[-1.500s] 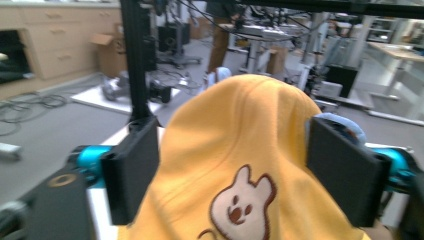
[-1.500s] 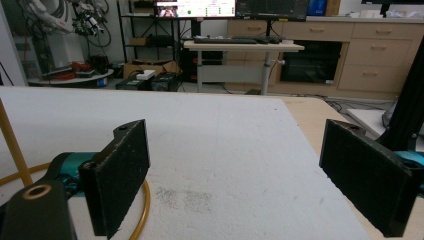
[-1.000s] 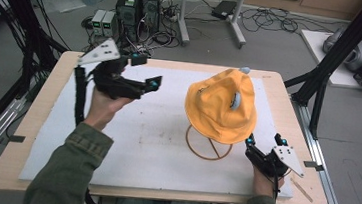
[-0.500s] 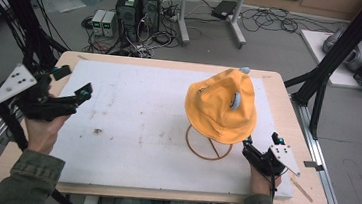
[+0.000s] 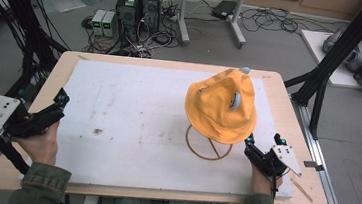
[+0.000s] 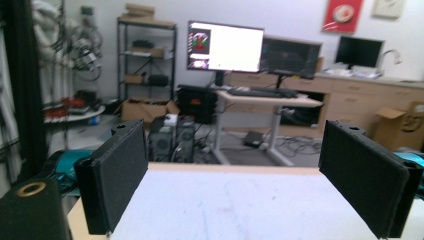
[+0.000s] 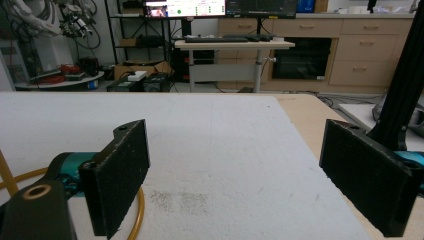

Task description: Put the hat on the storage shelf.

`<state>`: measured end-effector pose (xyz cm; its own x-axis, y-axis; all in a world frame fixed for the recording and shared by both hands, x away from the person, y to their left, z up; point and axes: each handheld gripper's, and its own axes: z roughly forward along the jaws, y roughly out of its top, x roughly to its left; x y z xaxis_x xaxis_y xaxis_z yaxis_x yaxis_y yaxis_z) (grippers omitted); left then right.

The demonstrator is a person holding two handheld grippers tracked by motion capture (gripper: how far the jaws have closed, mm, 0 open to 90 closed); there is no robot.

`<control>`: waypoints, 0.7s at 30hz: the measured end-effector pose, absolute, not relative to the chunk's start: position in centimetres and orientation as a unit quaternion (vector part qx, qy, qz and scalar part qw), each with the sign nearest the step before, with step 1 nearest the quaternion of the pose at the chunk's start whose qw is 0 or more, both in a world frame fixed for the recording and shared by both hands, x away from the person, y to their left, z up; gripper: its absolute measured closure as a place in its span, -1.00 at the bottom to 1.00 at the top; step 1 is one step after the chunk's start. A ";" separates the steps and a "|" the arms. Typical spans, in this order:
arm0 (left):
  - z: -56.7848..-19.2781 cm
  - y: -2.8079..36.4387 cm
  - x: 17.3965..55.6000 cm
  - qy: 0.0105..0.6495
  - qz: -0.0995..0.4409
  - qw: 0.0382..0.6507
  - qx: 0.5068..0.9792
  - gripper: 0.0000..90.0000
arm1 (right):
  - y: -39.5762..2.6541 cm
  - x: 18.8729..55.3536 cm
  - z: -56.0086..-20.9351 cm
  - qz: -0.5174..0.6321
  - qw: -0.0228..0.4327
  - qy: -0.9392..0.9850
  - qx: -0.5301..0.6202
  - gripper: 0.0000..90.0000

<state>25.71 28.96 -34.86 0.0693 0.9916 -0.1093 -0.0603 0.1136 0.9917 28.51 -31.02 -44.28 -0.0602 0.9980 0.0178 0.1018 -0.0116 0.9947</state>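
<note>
Left tool [image 5: 61, 101] shifted slightly inward, jaws apart.

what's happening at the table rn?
A person holds a two-jaw claw in each hand over a wooden table with a white mat. An orange fabric bucket hat sits on a thin wire stand with a ring base. The right claw rests open just beside that ring; the left claw is open at the table's left edge. Nothing is gripped.

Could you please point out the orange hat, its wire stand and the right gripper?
orange hat [image 5: 219, 105], high view, on the crown.
wire stand [image 5: 195, 150], high view, on the base ring.
right gripper [image 5: 262, 142], high view, between its open jaws.
</note>
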 end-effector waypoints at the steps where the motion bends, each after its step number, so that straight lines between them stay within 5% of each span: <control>1: -35.4 28.9 25.8 0.501 0.466 0.555 0.473 -0.72 | -31.0 28.5 -44.3 0.493 0.456 0.535 0.512 -0.72; 10: -41.1 29.3 26.4 0.543 0.417 0.516 0.515 -0.71 | -31.0 28.3 -44.4 0.489 0.457 0.542 0.508 -0.72; 21: -41.7 28.6 26.9 0.538 0.422 0.510 0.523 -0.72 | -31.0 28.3 -44.5 0.485 0.457 0.543 0.511 -0.72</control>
<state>26.92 28.58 -41.68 0.0658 0.9921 -0.1070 0.1319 0.0976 0.9864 28.31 -30.97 -44.48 -0.0599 0.9982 -0.0009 0.1125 0.0076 0.9936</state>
